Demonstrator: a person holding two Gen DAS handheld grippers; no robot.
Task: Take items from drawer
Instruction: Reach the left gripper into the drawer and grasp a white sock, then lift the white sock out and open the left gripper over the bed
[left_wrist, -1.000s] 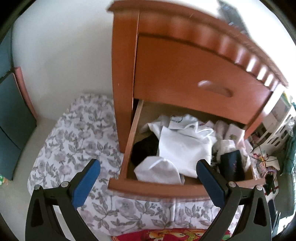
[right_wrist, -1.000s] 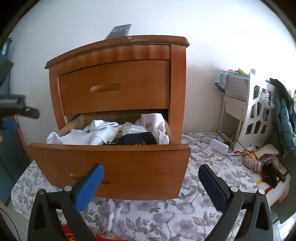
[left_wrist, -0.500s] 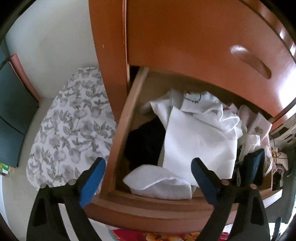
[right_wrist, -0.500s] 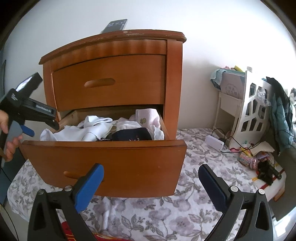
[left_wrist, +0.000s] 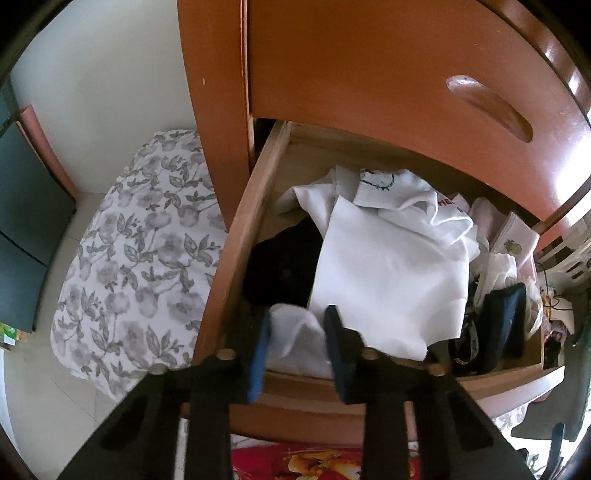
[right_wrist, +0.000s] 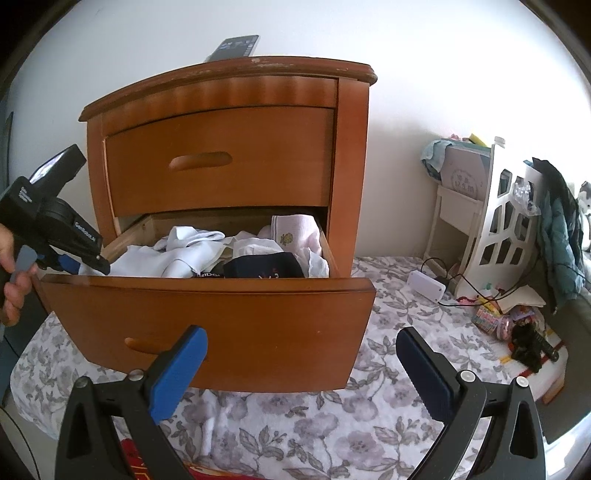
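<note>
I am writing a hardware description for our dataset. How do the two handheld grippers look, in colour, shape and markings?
Both are black plastic frames with silver rivets and two fingers faced with flat blue pads. The left gripper shows slotted black arms; from outside its body is a blocky black housing with small white lettering and a grey trigger. The right gripper has the same triangular cut-outs. No cables or sleeves are visible.

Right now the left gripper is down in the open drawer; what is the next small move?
Probably lift straight up. The left gripper has just been closing and its pads pinch the small white garment at the drawer front; the right gripper waits open outside.
</note>
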